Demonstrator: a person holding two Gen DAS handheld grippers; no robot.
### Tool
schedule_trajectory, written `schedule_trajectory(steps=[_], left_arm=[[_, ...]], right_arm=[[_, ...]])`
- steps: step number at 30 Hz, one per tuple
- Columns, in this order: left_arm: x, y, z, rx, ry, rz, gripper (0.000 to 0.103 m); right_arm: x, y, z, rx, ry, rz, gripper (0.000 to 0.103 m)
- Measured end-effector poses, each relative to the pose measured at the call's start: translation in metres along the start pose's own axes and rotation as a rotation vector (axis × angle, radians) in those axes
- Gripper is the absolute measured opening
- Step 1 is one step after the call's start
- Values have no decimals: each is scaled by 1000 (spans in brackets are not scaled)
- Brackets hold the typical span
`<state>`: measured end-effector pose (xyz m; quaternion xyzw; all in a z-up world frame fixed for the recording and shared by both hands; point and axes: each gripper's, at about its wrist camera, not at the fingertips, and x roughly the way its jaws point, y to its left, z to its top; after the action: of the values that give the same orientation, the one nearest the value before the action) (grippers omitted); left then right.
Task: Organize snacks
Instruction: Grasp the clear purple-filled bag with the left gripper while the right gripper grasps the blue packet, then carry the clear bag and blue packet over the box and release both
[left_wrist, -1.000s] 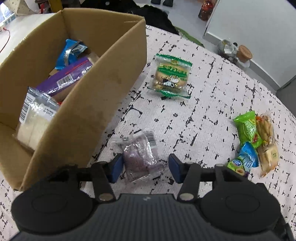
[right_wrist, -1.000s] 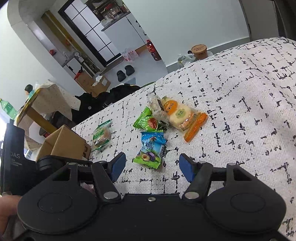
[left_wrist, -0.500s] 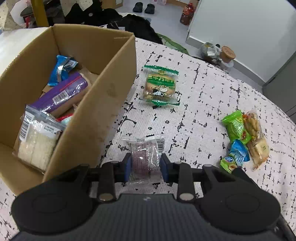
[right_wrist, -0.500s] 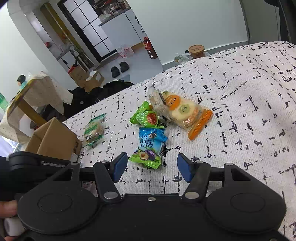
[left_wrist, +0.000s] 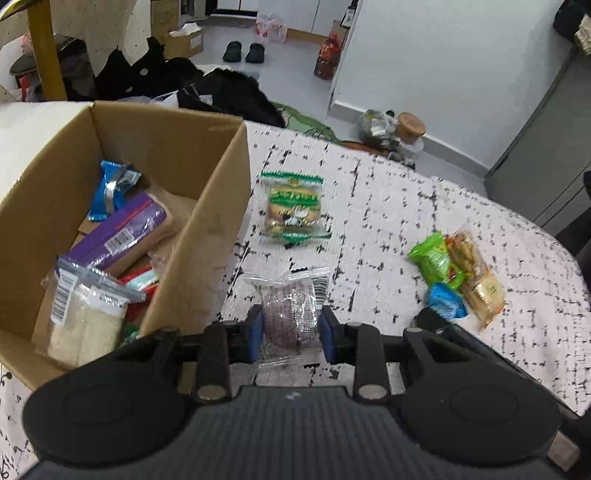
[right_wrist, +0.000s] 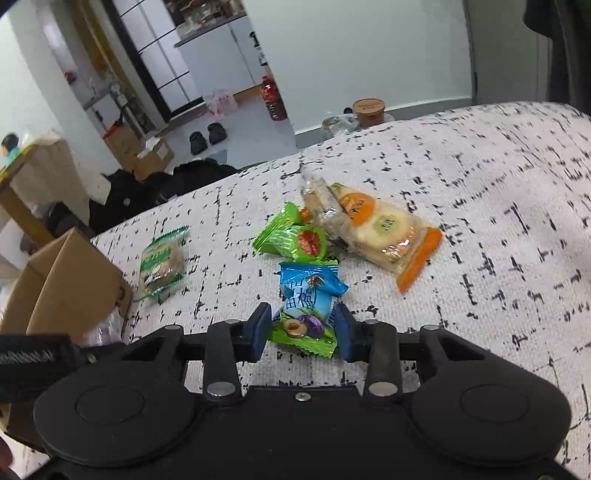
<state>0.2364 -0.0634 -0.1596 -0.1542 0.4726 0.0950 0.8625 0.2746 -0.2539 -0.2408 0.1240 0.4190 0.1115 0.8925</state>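
Observation:
My left gripper (left_wrist: 290, 334) is shut on a clear packet with a purple snack (left_wrist: 290, 314), held just above the tablecloth beside the open cardboard box (left_wrist: 207, 236). The box holds several snacks, among them a purple bar (left_wrist: 118, 236) and a white packet (left_wrist: 86, 317). My right gripper (right_wrist: 301, 330) has closed around a blue and green plum snack (right_wrist: 308, 302) that lies on the cloth. Both blue pads sit against the wrapper's sides. A green cookie packet (left_wrist: 293, 208) lies near the box.
A green candy packet (right_wrist: 291, 240) and an orange-edged cracker packet (right_wrist: 373, 232) lie just beyond the plum snack. The cardboard box (right_wrist: 70, 284) is at the left in the right wrist view. The table edge drops to a floor with bags, shoes and jars.
My left gripper closed on the purple snack packet and lifted it. My right gripper moved forward over the blue plum snack and its jaws narrowed onto it.

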Motion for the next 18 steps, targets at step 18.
schedule_trajectory(steps=[18], left_arm=[[-65,19,19,94,-204,-158,30]], right_arm=[[-61,54,12,-31,-108,46,23]])
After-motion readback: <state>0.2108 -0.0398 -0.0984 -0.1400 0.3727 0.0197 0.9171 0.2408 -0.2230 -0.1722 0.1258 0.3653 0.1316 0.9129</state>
